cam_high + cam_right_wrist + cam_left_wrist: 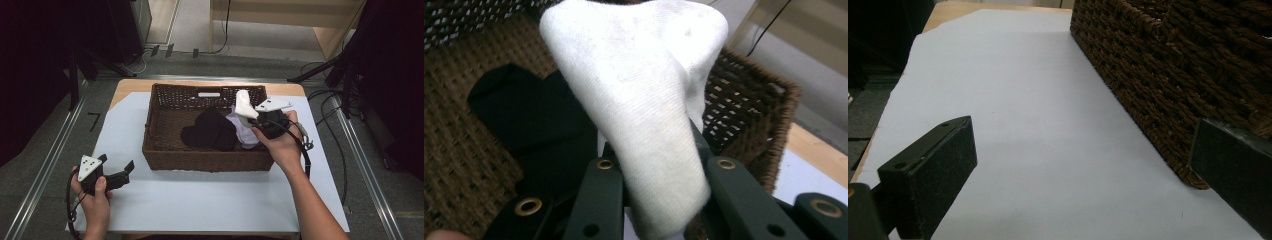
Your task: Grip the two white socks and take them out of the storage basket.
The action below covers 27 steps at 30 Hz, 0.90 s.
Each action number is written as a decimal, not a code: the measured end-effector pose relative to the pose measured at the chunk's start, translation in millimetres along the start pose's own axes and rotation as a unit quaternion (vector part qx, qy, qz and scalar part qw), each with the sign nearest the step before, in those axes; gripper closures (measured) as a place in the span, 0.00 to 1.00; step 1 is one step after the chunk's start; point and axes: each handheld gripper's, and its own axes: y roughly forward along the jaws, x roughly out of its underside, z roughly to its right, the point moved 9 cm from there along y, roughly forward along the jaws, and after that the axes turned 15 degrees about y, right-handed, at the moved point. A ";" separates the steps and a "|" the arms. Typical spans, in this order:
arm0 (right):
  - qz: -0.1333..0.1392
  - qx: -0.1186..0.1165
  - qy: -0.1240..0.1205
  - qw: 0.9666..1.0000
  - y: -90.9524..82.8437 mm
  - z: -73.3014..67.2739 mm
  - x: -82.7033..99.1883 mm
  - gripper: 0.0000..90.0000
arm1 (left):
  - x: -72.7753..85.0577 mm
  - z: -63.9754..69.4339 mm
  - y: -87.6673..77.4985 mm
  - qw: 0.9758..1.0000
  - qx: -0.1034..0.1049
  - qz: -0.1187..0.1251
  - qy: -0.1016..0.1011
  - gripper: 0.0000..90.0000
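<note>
The counter point(200, 200), covered with a pale sheet, carries everything and stretches out ahead of the left gripper's fingers as bare pale surface in the left gripper view. On it stands a dark brown woven wicker basket point(165, 150), rectangular, with a white label on its far wall; its near left corner lies just ahead and to the right of the left gripper's fingers, and its right end sits under the right gripper's fingers. Inside the basket lies a heap of black clothing point(210, 131), below and to the left of the right gripper's fingers, and beside it a pale lilac garment point(243, 131) directly beneath them.

The right gripper point(248, 118) is held by the person's right hand over the right end of the basket, pointing towards its inside. Its fingers point(599, 200) are clamped on a white sock point(644, 100), which stands up from between them in a folded hump, lifted clear of the clothes below; in the high view the sock point(245, 102) rises above the basket's far right corner. The cloth is pinched tight on both sides, with the black clothing visible beyond it on the basket floor.

The left gripper point(116, 167) is held low at the near left of the counter, just short of the basket. Its fingers point(933, 175) stand wide apart with nothing between them but the pale sheet
</note>
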 end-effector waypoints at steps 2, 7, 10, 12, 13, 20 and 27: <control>0.020 0.000 0.019 1.000 -5.2 6.2 -0.8 0.84 | -0.1 0.1 0.0 1.000 0.000 0.000 0.000 0.00; 0.043 0.004 0.038 0.998 -11.5 14.6 -2.3 0.84 | 0.1 0.0 0.2 1.000 0.000 -0.001 -0.001 0.00; 0.067 -0.003 0.053 0.996 -17.5 18.2 -5.9 0.84 | 0.1 0.0 0.2 1.000 0.000 -0.001 0.000 0.00; 0.079 -0.005 0.060 0.995 -20.3 20.0 -7.2 0.84 | 0.1 0.0 0.2 1.000 0.000 0.000 -0.001 0.00; 0.085 -0.006 0.063 0.994 -21.6 20.7 -7.9 0.84 | 0.1 -0.1 0.1 1.000 0.001 -0.001 0.000 0.00; 0.118 0.016 0.072 0.990 -28.7 31.0 -11.4 0.83 | 0.1 0.0 0.1 1.000 0.001 0.000 0.000 0.00; 0.133 0.038 0.094 0.986 -34.3 46.9 -8.5 0.83 | 0.1 0.0 0.2 1.000 0.001 0.000 0.000 0.00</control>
